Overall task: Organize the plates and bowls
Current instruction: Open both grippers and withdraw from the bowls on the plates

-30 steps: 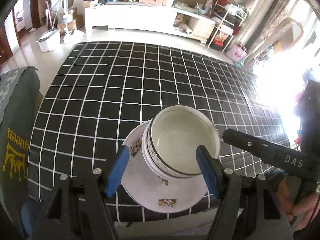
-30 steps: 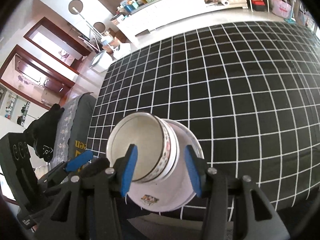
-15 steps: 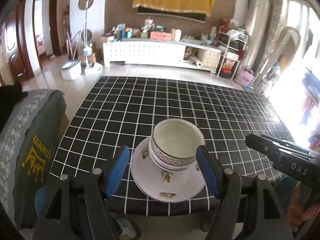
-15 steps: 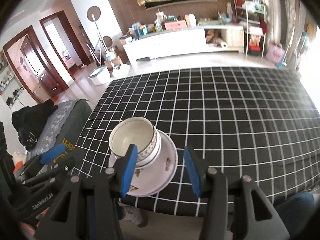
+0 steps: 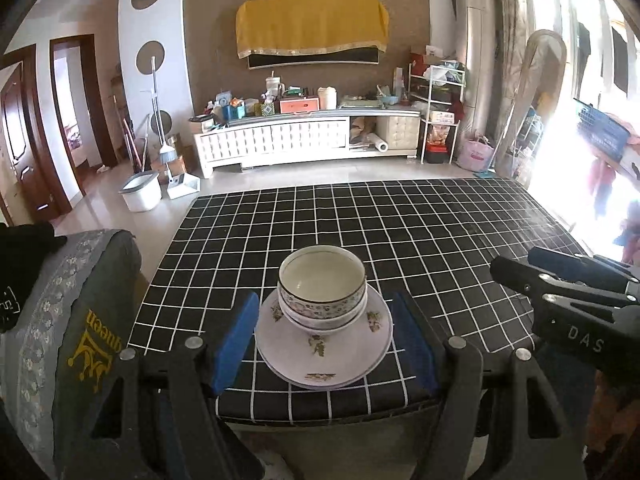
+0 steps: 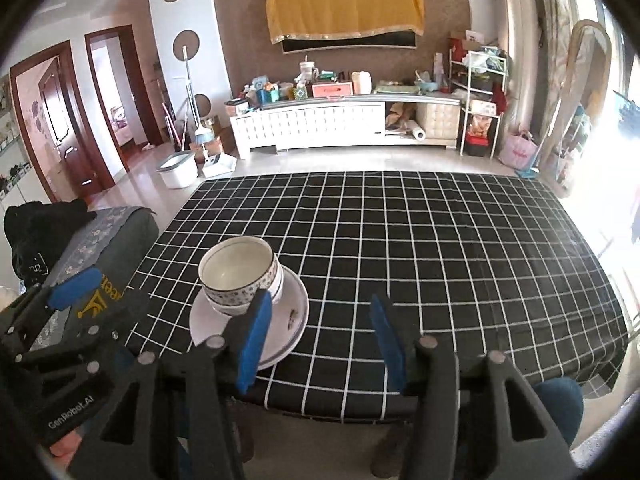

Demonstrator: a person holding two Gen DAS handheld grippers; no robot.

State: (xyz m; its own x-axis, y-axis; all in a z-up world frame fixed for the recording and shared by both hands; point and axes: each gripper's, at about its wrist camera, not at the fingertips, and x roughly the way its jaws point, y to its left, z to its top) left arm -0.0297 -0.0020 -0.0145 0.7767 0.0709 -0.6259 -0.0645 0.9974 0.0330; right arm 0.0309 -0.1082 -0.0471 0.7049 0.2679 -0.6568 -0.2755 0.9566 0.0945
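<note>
Two bowls sat stacked on the plates near the front edge of the checked worktop. Left gripper and right gripper fingers were wide apart, holding nothing.

obstacle: stacked bowls on plates at near table edge | free: checked tablecloth beyond and right

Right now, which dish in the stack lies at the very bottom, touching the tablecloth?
The wide white plate with small brown motifs. The two nested bowls stand on it, and its rim spreads out well beyond them over the checked tablecloth.
</note>
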